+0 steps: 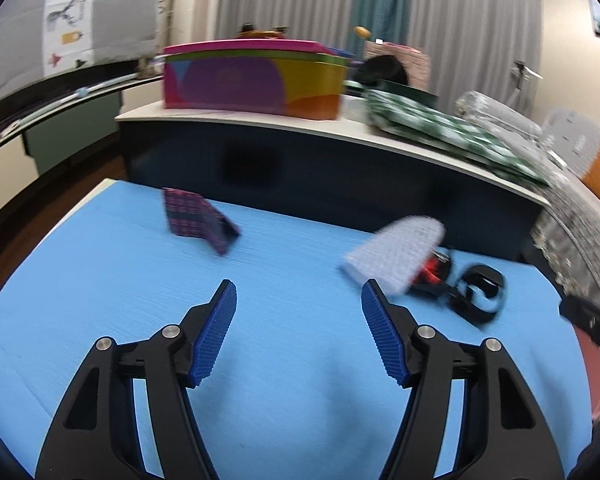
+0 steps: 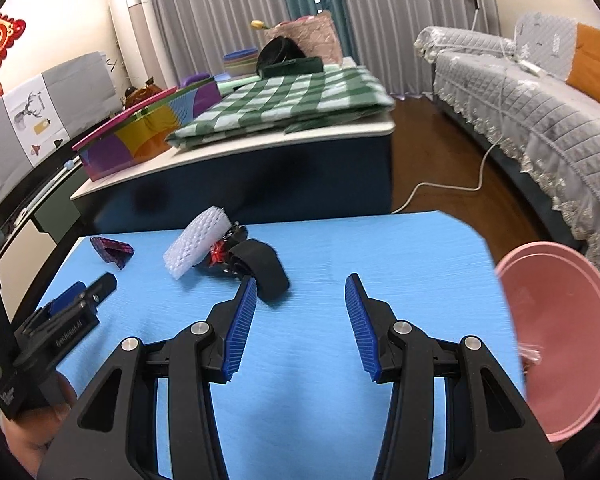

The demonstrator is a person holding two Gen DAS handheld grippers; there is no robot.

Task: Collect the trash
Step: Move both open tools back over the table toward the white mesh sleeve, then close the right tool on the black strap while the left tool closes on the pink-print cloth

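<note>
On the blue table top (image 1: 140,300) lie a white foam net sleeve (image 1: 396,256), a black and red wrapper piece (image 1: 436,272) under it, a black strap loop (image 1: 480,292) and a purple checked folded wrapper (image 1: 198,218). My left gripper (image 1: 298,294) is open and empty, above the table, short of the foam net. In the right wrist view the foam net (image 2: 196,246), the black strap (image 2: 264,268) and the purple wrapper (image 2: 114,250) lie ahead to the left. My right gripper (image 2: 302,286) is open and empty, its left finger close to the strap. A pink basin (image 2: 560,340) stands right of the table.
Behind the table stands a dark cabinet with a white top (image 1: 260,128), carrying a colourful box (image 1: 256,76) and a green checked cloth (image 2: 284,100). A grey covered sofa (image 2: 532,120) is at the right. A white cable (image 2: 452,188) lies on the wooden floor.
</note>
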